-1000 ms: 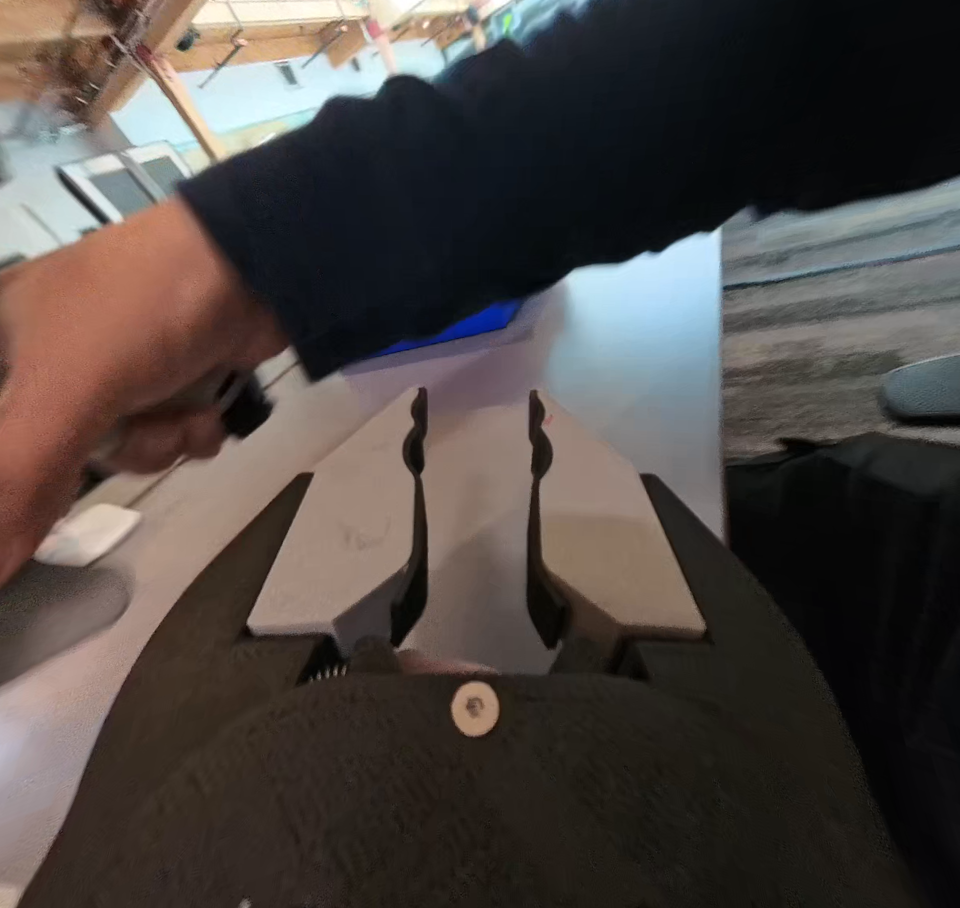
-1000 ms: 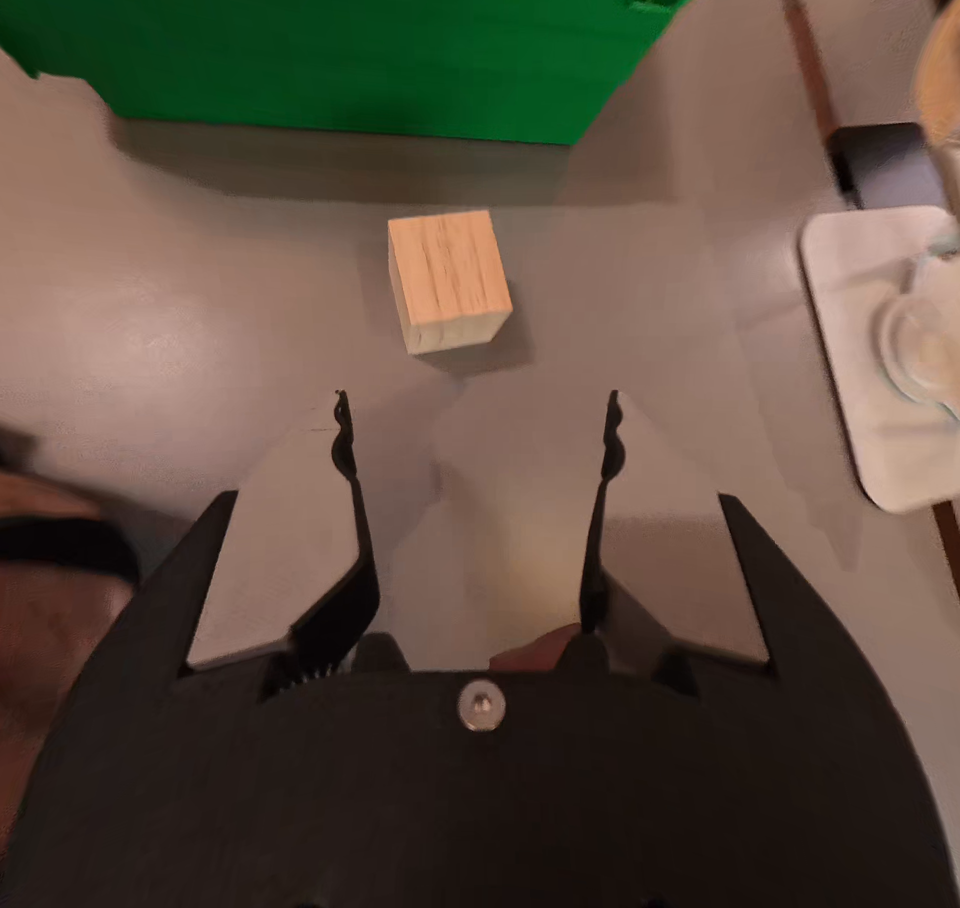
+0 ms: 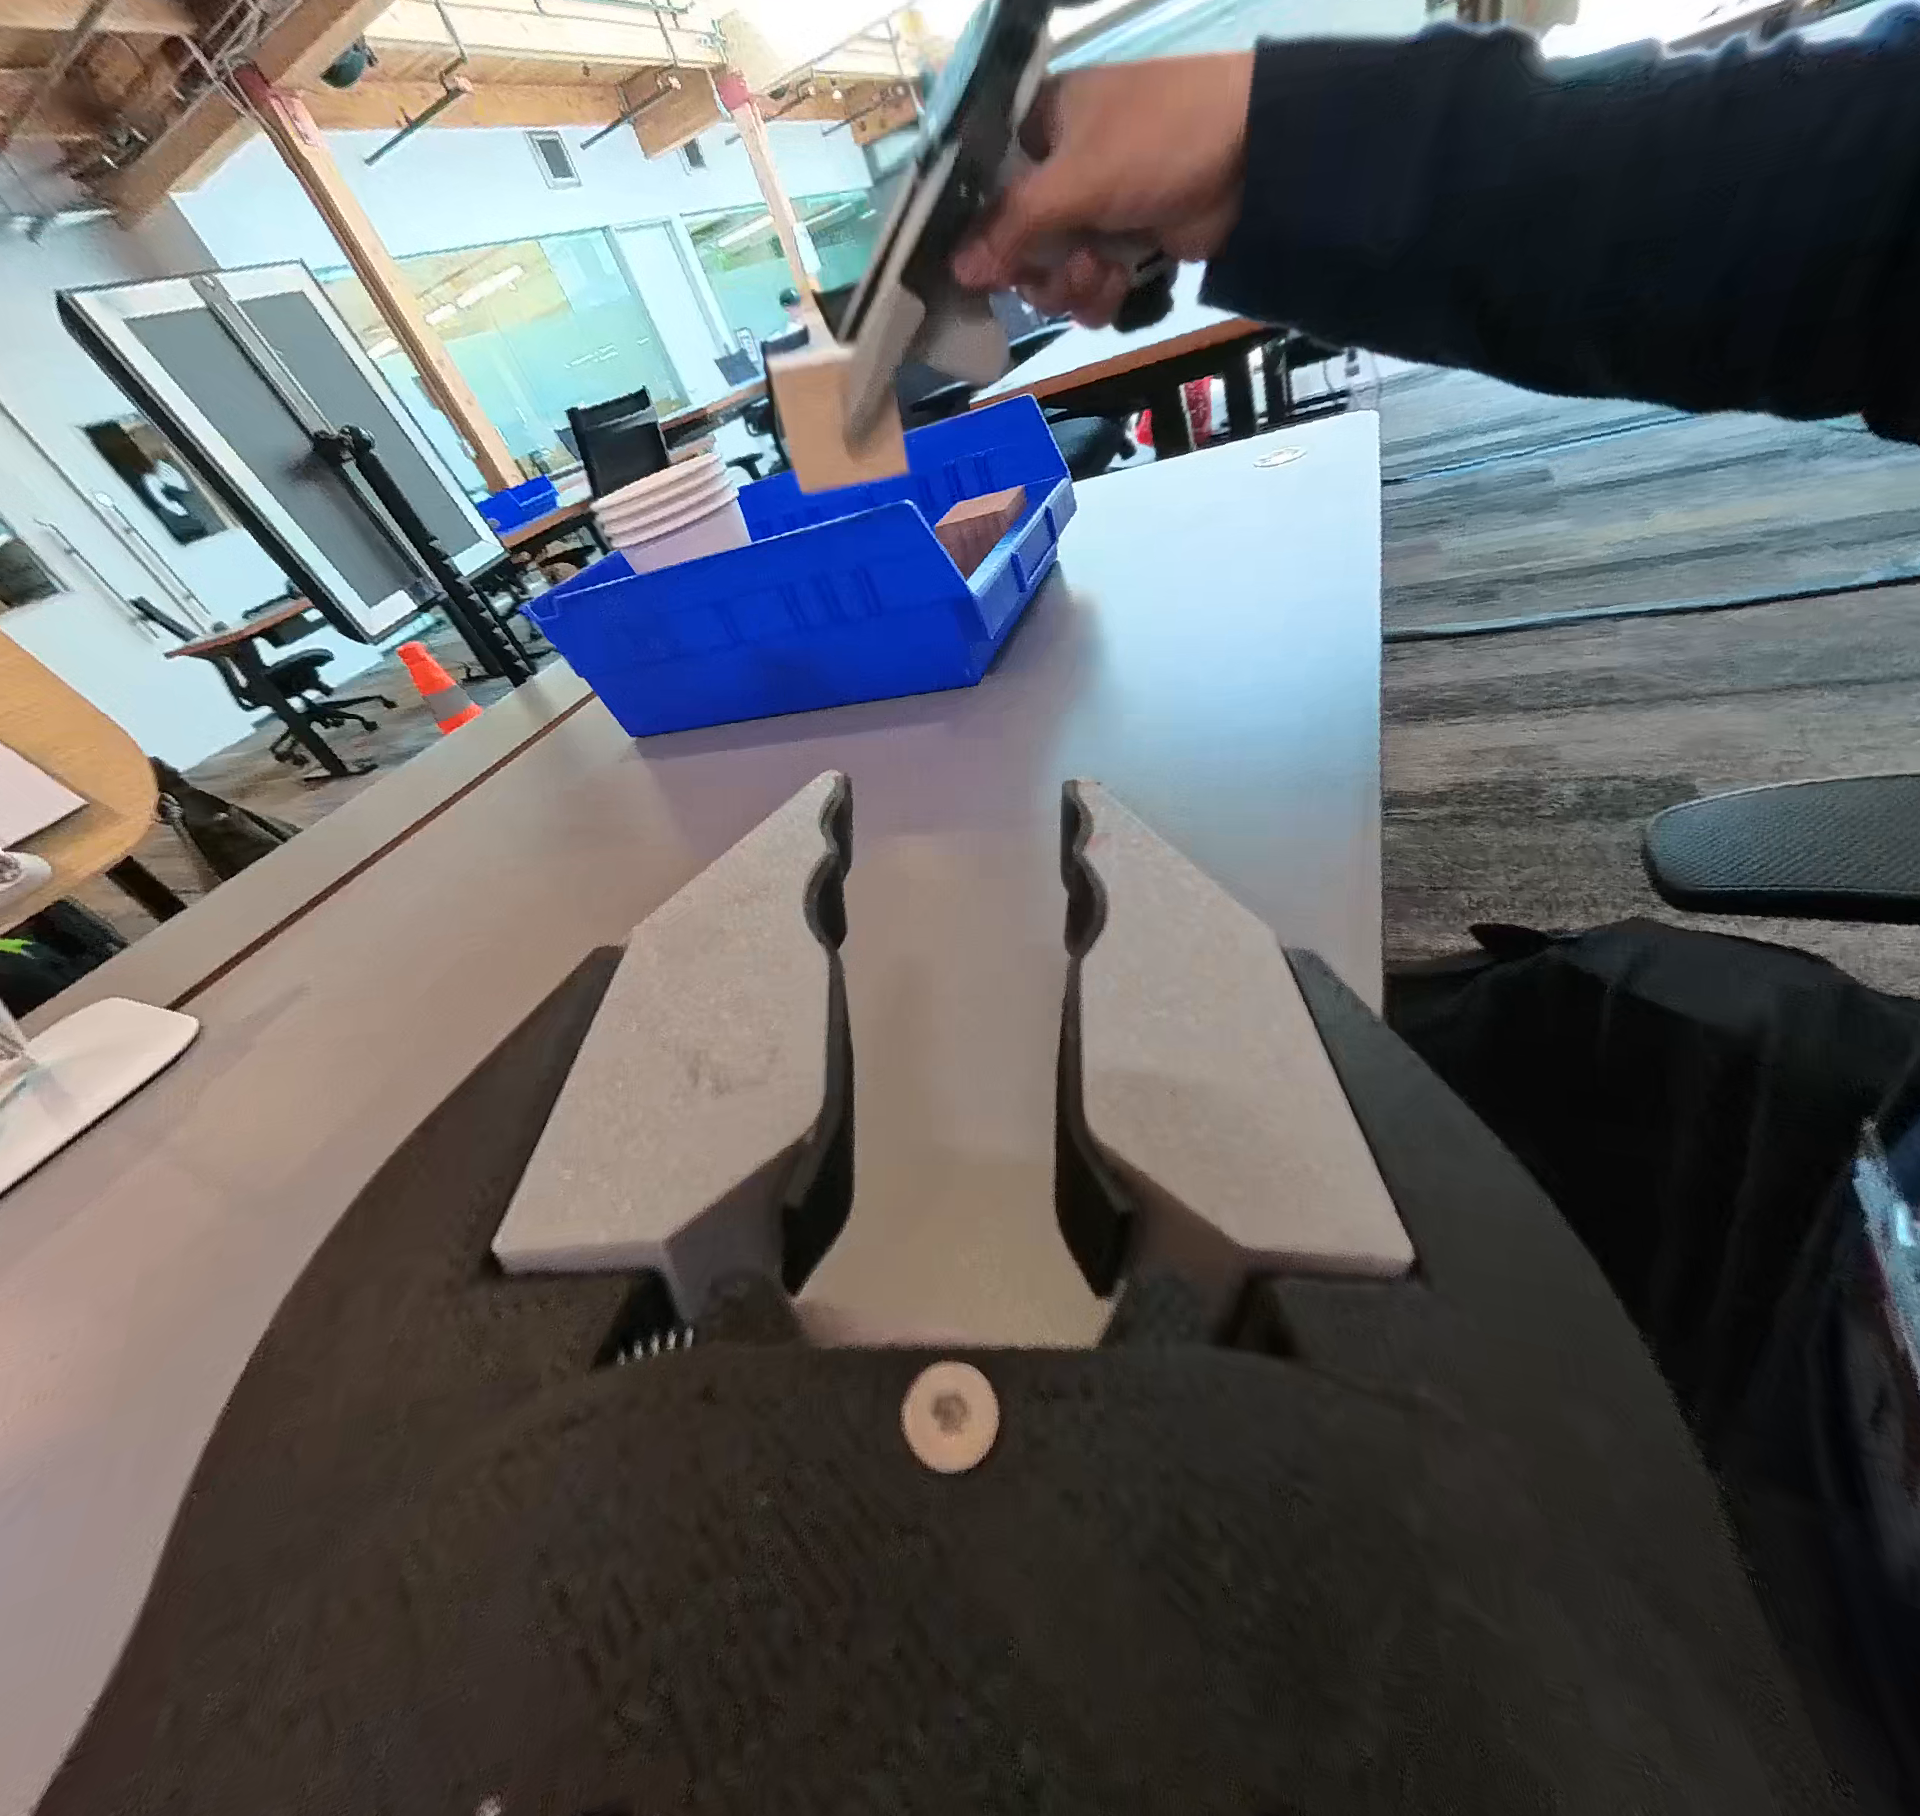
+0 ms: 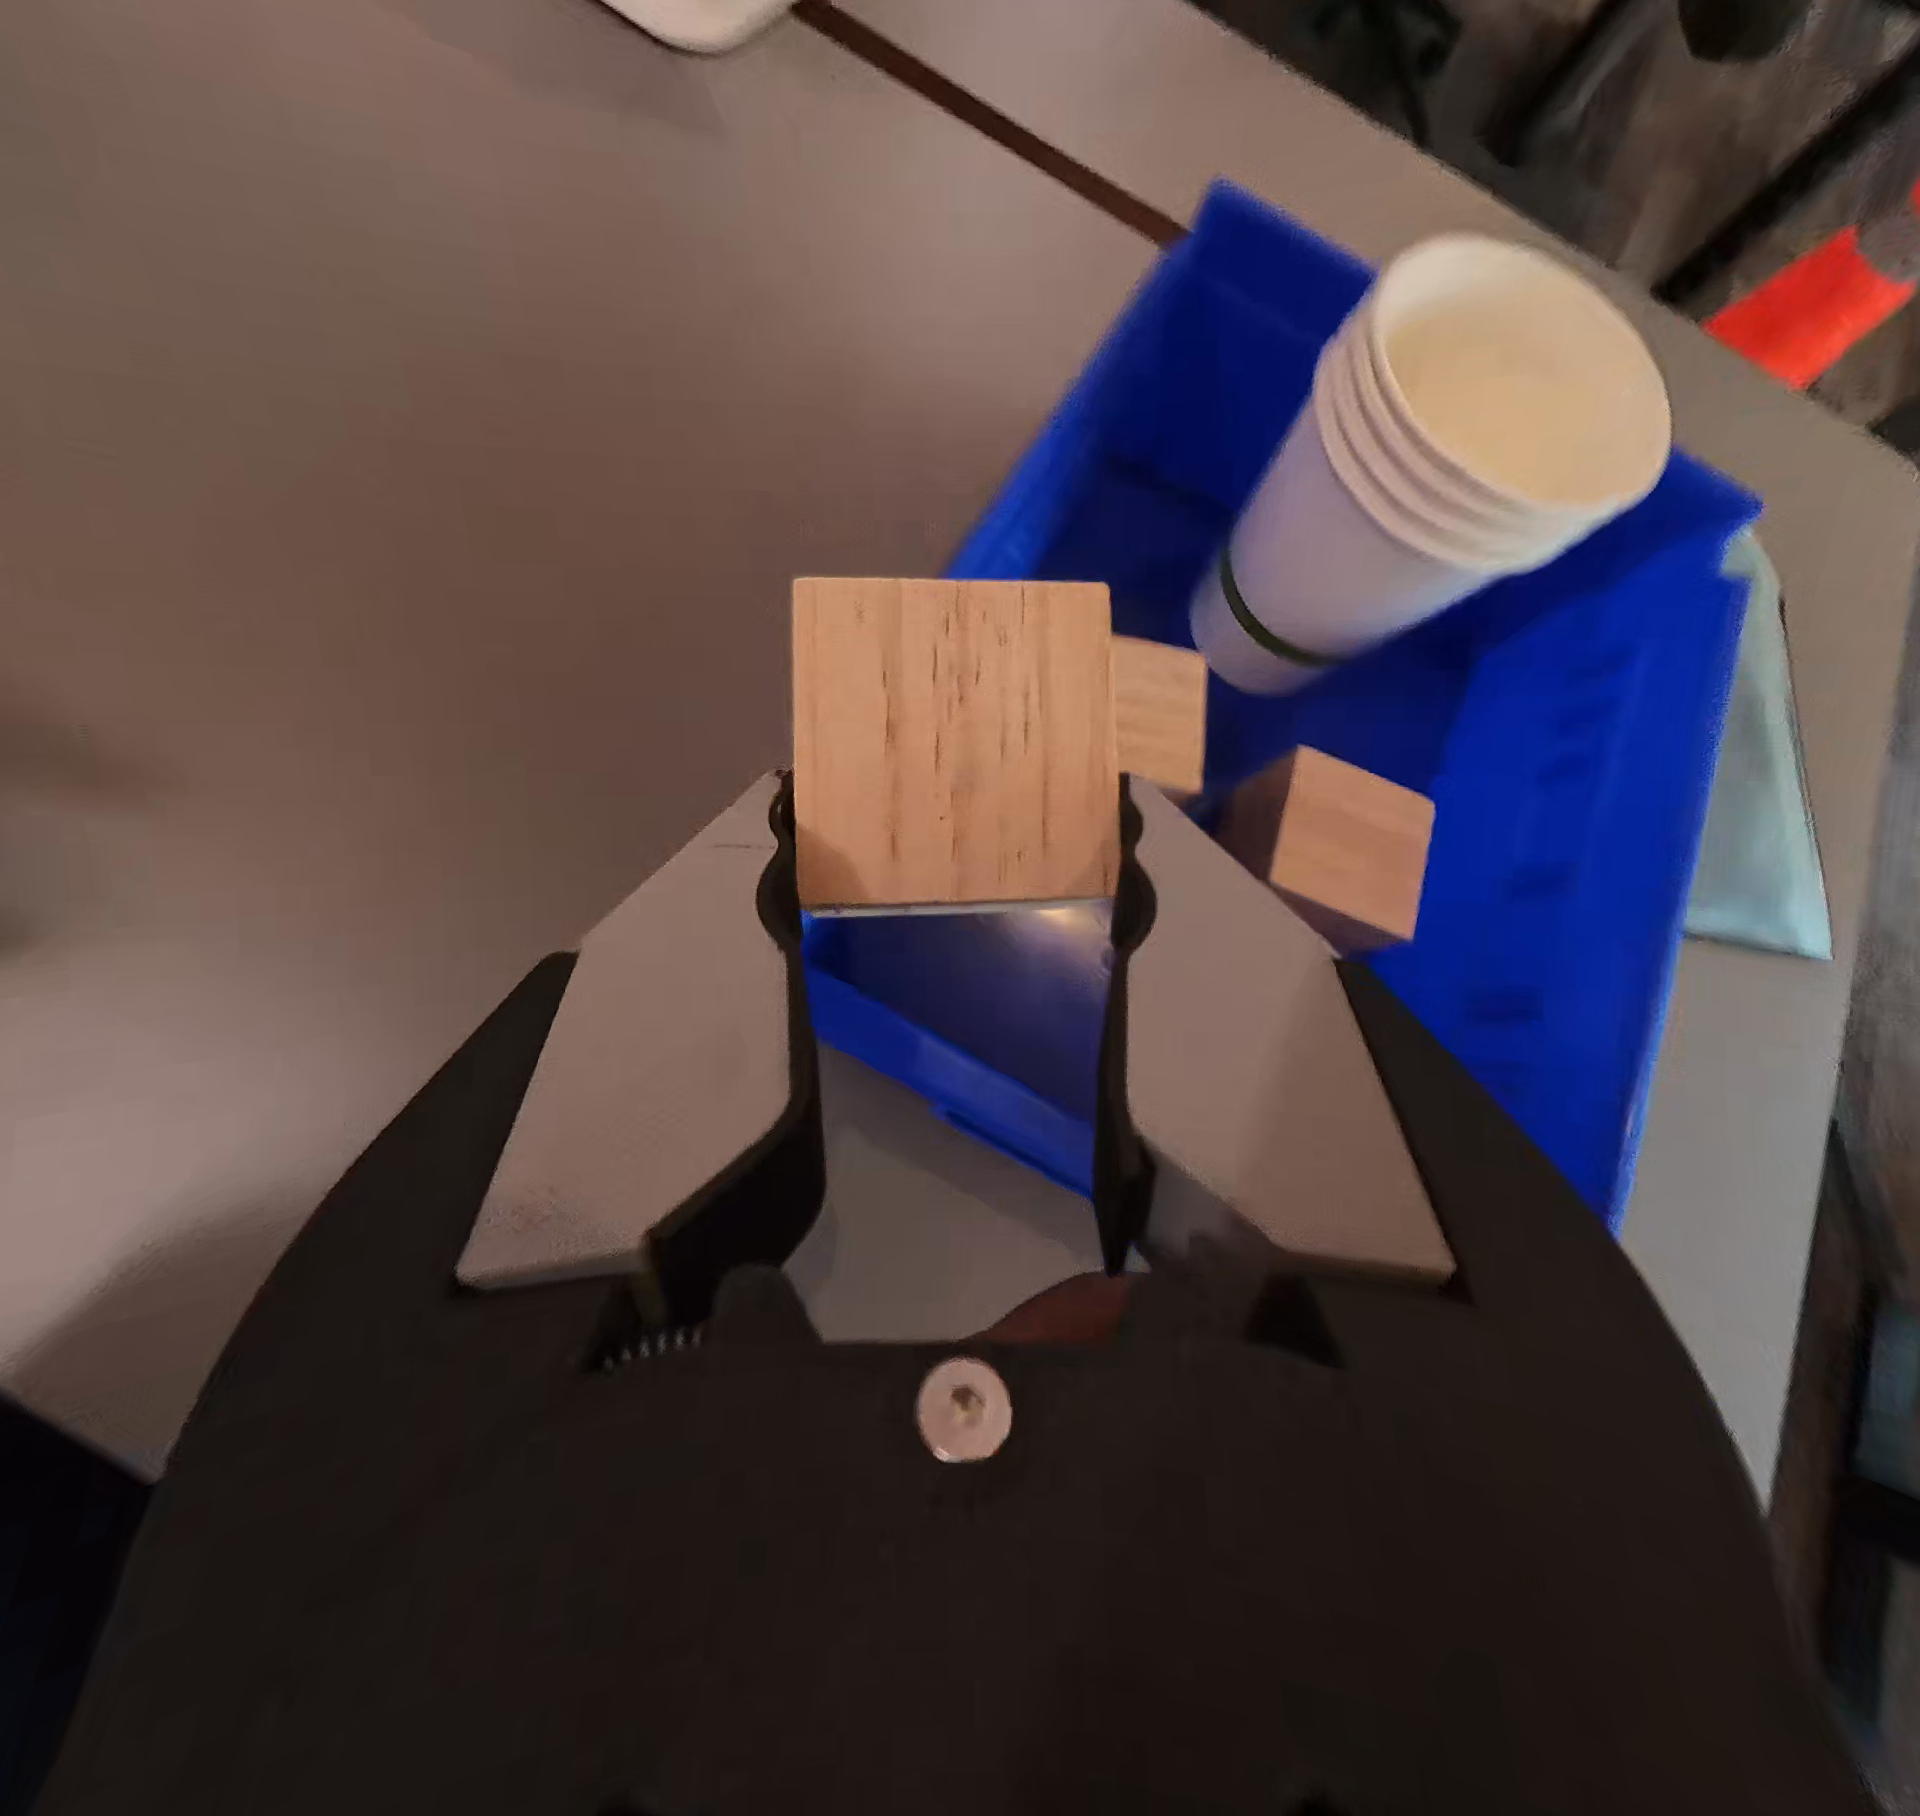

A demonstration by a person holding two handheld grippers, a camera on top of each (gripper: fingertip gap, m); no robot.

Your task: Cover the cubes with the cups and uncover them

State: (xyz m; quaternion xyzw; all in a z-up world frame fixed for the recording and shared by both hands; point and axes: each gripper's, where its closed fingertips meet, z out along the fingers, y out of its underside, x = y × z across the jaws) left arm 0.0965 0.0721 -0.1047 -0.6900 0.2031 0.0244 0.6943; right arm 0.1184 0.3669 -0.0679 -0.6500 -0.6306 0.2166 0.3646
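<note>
- Grey worktop (image 3: 1195,623) is seen under both tools, with an open office behind.
- Between the jaws of the right gripper (image 4: 951,831) a pale wooden cube (image 4: 951,738) is clamped, both pads pressed to its sides, above the near end of a blue bin (image 4: 1558,831).
- Two more cubes (image 4: 1345,841) and a stack of white paper cups (image 4: 1455,457) are kept in that bin.
- Nothing is held by the left gripper (image 3: 951,862); its jaws are parted over bare worktop.

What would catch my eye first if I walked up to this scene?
Probably the pale wooden cube pinched in the right gripper, held in the air over a bright blue bin. Inside the bin lean a stack of white paper cups and two more cubes.
</note>
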